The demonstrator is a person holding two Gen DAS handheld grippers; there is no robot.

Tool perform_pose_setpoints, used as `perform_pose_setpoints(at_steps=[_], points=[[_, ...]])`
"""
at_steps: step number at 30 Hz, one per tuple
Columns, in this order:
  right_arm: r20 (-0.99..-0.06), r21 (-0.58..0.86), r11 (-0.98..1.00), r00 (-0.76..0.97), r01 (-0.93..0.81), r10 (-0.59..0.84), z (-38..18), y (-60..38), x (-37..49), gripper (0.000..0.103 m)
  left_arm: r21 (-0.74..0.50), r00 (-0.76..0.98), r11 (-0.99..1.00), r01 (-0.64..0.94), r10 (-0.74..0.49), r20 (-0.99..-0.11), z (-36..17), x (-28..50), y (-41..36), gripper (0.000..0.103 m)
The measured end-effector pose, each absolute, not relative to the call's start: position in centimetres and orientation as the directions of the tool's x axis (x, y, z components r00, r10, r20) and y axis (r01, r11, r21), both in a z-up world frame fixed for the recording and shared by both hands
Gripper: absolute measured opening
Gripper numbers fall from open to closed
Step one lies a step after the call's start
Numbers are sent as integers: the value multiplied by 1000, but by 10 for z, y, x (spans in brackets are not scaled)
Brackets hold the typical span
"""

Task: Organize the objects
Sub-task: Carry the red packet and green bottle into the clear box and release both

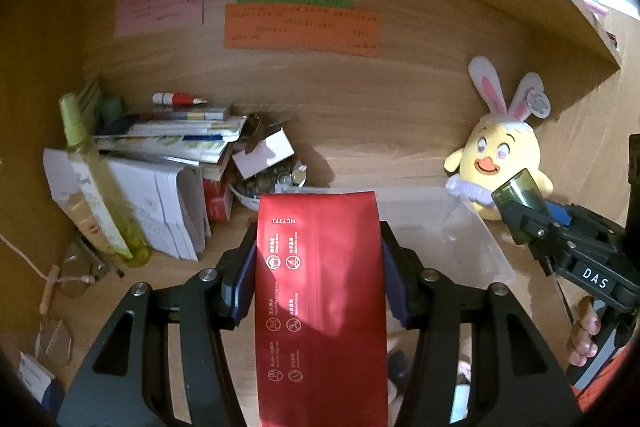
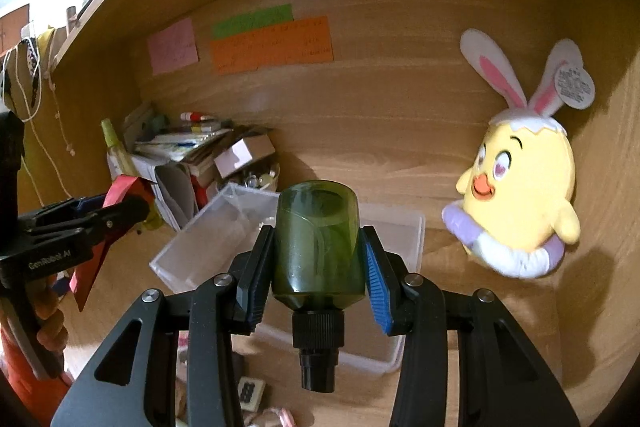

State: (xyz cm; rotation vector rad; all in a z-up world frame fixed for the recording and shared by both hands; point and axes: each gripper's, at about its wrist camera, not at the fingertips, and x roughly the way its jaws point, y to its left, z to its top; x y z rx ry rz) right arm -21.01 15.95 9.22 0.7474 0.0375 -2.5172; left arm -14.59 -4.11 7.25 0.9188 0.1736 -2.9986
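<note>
My left gripper (image 1: 318, 259) is shut on a red foil pouch (image 1: 322, 307) with white print, held above the desk; it also shows in the right wrist view (image 2: 120, 193). My right gripper (image 2: 318, 259) is shut on a dark green bottle (image 2: 318, 243), black cap toward the camera, held over a clear plastic box (image 2: 396, 227). The same bottle (image 1: 520, 193) and clear box (image 1: 468, 239) show in the left wrist view, the box just right of the pouch.
A yellow chick plush with bunny ears (image 2: 520, 195) leans on the back wall at right. A pile of books and papers (image 1: 172, 163), a tall yellow-green bottle (image 1: 100, 187) and a bowl of small items (image 1: 272, 183) stand at left. Sticky notes (image 1: 300, 27) hang on the wall.
</note>
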Motion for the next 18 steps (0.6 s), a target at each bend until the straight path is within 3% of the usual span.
perform_pose_setpoints(at_steps=[6, 18], points=[[-529, 112, -870, -713, 479, -461, 93, 152, -230, 39, -99, -829, -994, 40, 22, -559, 75, -167, -40, 54], [-614, 105, -881, -667, 461, -422, 53, 131, -266, 39, -131, -760, -989, 68, 34, -649, 49, -225, -38, 54]])
